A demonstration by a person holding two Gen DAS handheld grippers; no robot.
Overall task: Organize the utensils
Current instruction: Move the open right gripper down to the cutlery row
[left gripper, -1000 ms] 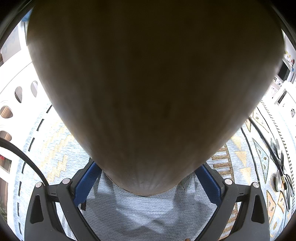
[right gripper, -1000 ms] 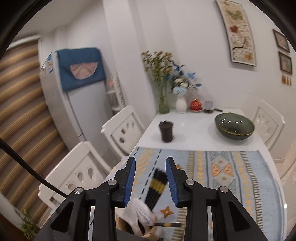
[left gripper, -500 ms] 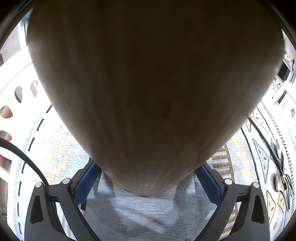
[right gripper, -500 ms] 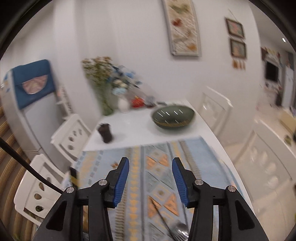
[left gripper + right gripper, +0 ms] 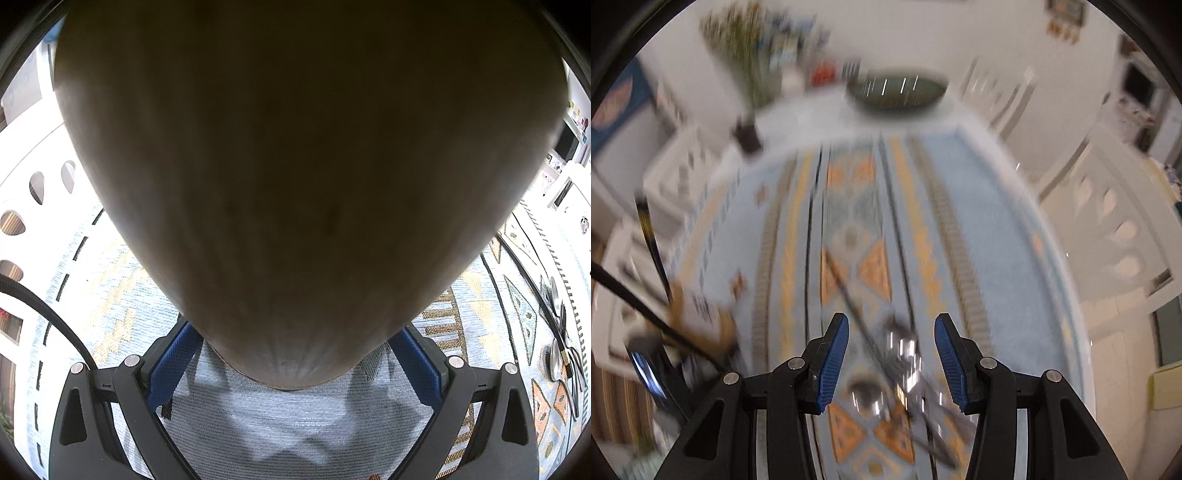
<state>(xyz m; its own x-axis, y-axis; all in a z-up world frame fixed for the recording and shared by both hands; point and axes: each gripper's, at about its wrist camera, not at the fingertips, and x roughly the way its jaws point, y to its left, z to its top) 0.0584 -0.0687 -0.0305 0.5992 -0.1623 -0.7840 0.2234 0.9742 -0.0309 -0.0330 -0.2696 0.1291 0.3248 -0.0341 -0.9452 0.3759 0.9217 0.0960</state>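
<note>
gripping a big tan wooden holder (image 5: 295, 177) in my left claw (image 5: 295, 365), i have both blue pads (image 5: 168, 365) set wide against its rounded sides, and its body fills nearly all of my left wrist view. under it lies the patterned blue and orange table mat (image 5: 295, 424). at the right edge of that view some metal spoons and forks (image 5: 561, 350) lie together on the mat, well apart from the holder.

my right claw (image 5: 891, 360) points steeply down at the same mat (image 5: 979, 221), and that view is smeared with motion blur. its jaws stand partly apart with nothing pressed between the pads (image 5: 833, 363). below and between them lies the heap of shiny cutlery (image 5: 901, 369): a spoon bowl (image 5: 864, 397), bright glints of other pieces, and a thin dark handle (image 5: 849, 295) running up and to the left across the mat. whether the pads touch any piece i cannot tell through the blur, though they look to be above the heap.

at the left edge of the right view the wooden holder (image 5: 701, 317) shows as a tan blur with dark chopsticks (image 5: 650, 240) rising out of it. at the far end of the table sit a dark green bowl (image 5: 897, 90), a small dark cup (image 5: 748, 134) and a vase of flowers (image 5: 753, 55), all blurred.
</note>
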